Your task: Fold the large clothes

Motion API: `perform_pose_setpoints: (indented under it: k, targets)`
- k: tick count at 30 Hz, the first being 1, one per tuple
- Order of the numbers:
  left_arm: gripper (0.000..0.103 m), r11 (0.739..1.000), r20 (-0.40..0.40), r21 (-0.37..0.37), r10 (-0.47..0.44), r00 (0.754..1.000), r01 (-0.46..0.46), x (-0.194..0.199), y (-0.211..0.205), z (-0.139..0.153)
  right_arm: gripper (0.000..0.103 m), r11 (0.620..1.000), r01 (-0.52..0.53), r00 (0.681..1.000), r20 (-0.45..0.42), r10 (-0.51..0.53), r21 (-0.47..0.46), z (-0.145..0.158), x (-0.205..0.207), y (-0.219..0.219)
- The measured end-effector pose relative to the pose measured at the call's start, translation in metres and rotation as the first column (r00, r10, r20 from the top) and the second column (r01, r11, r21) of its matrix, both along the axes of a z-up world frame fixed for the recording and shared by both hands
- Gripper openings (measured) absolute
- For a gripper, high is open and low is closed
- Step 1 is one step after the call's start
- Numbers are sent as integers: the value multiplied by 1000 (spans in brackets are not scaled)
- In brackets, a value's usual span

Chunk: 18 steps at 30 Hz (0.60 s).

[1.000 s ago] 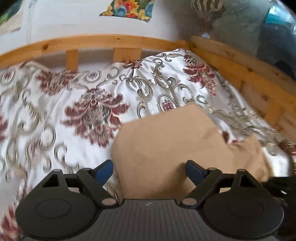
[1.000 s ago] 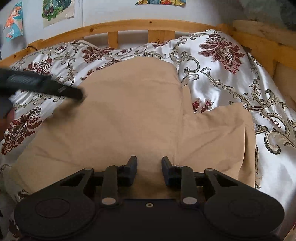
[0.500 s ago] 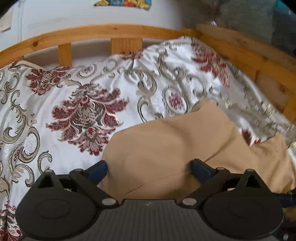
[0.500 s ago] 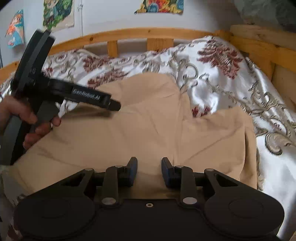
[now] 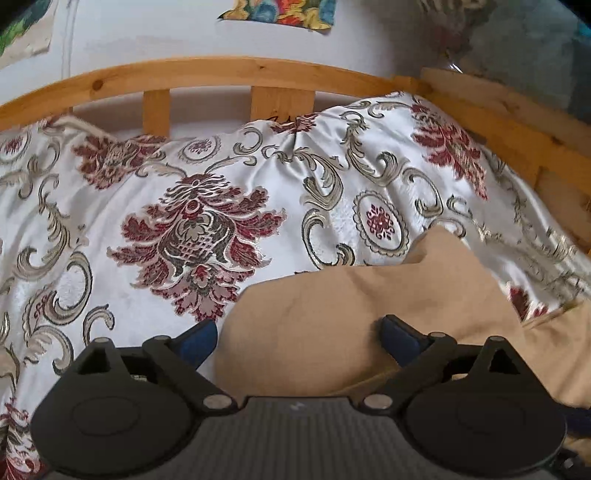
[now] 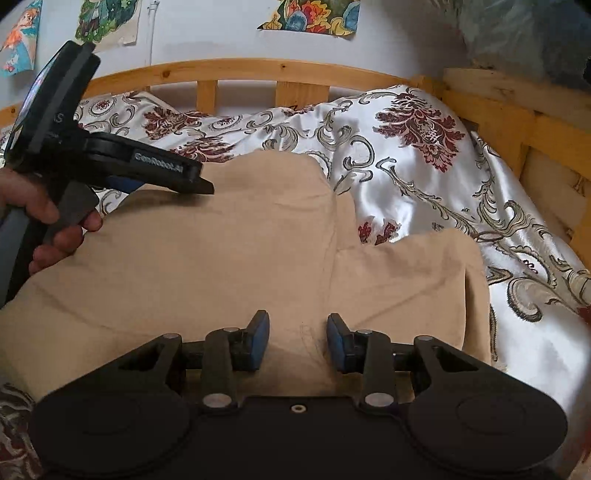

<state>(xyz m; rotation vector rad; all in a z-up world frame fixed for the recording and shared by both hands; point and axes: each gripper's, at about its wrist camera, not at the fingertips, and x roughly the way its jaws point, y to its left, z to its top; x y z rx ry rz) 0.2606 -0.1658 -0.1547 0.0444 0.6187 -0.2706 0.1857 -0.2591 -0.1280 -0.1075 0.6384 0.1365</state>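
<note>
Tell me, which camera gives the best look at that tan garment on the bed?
The right wrist view: the tan garment spreads across the patterned bedspread, nearly whole. The left wrist view shows only its left part, cropped by the frame's right edge and by the gripper body.

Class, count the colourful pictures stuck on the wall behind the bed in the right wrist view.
3: one far left, one just right of it, one top centre. All are cut by the frame; others may be hidden.

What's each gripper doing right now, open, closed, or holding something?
Left gripper: open, empty, over the tan garment.
Right gripper: part open, gripping nothing, garment beneath.
</note>
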Motion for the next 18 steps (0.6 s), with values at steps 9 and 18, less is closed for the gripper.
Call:
perform_pose_setpoints:
  k: [9,18]
  targets:
    - [98,990,-26,-138,-1,1000,-2,-16,28,27,61,989,52,996,63,-61,138,32,-11,-23]
    - [102,947,-140,-307,-145,979,96,-79,84,25,99,876,278,961,-103,-258,395,37,-10,-100]
